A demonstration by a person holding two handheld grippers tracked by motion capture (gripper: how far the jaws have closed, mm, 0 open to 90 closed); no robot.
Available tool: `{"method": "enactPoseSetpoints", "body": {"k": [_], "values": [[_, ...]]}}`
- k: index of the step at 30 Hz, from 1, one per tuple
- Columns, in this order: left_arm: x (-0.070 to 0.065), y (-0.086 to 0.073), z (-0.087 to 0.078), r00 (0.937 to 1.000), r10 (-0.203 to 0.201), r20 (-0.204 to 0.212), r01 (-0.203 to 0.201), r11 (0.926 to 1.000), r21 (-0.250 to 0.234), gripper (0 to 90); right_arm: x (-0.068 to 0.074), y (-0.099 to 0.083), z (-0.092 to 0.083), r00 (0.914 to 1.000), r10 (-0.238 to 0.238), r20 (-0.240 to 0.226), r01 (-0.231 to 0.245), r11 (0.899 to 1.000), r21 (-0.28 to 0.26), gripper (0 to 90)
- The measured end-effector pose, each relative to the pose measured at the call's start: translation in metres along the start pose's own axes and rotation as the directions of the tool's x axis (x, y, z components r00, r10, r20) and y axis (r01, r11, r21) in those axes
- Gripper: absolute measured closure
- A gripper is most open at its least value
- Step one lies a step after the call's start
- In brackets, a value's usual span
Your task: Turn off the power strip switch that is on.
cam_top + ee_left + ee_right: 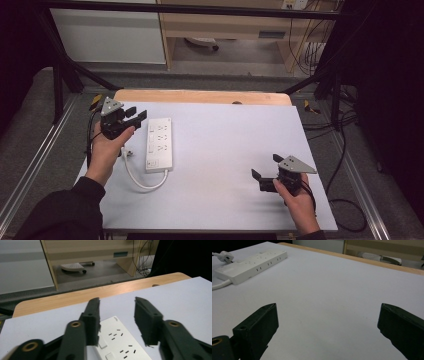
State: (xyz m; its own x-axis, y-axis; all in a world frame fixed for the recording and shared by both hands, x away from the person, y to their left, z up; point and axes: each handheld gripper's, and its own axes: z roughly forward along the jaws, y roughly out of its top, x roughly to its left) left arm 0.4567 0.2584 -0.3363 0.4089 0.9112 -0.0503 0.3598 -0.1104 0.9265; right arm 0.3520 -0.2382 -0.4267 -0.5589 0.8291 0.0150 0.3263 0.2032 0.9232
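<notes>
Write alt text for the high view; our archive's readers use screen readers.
A white power strip lies on a pale table, its cord curling toward the person. The left gripper hovers beside the strip with jaws apart; the right gripper rests open, far right.

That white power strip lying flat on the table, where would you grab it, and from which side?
Probably across its narrow width, near the far end, from above: the power strip lies flat, long and slim, with bare long edges. The left gripper, jaws open, is nearest; the cable leaves the near end.
</notes>
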Motion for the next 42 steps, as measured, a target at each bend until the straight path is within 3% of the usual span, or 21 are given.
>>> {"method": "enactPoseSetpoints", "body": {"k": [4, 7, 16, 25, 39, 42], "values": [[0.003, -0.004, 0.004, 0.9997, -0.016, 0.019, 0.015, 0.9998, 0.016, 66.4, 0.0, 0.0, 0.0, 1.0, 0.006, -0.002, -0.006, 1.0, 0.0, 3.5], [0.004, -0.008, 0.008, 1.0, 0.001, 0.009, -0.001, 0.9994, 0.033, 69.7, 0.0, 0.0, 0.0, 1.0, 0.006, -0.002, -0.006, 1.0, 0.002, 3.4], [0.007, -0.014, 0.016, 0.9992, -0.007, 0.04, 0.004, 0.998, 0.063, 84.4, 0.0, 0.0, 0.0, 1.0, 0.007, -0.002, -0.007, 1.0, 0.003, 3.4], [0.008, -0.02, 0.022, 0.9991, -0.017, 0.04, 0.012, 0.9938, 0.11, 89.7, 0.001, 0.0, 0.0, 1.0, 0.005, 0.0, -0.005, 1.0, 0.004, 3.4], [0.013, -0.032, 0.036, 0.9979, -0.046, 0.044, 0.037, 0.9821, 0.184, 90.0, 0.0, 0.0, -0.001, 0.9998, 0.018, -0.002, -0.018, 1.0, -0.003, 3.5], [0.012, -0.034, 0.038, 0.9985, -0.035, 0.041, 0.027, 0.9793, 0.201, 90.0, -0.001, 0.0, -0.001, 0.9998, 0.019, 0.006, -0.019, 1.0, -0.003, 3.5]]}}
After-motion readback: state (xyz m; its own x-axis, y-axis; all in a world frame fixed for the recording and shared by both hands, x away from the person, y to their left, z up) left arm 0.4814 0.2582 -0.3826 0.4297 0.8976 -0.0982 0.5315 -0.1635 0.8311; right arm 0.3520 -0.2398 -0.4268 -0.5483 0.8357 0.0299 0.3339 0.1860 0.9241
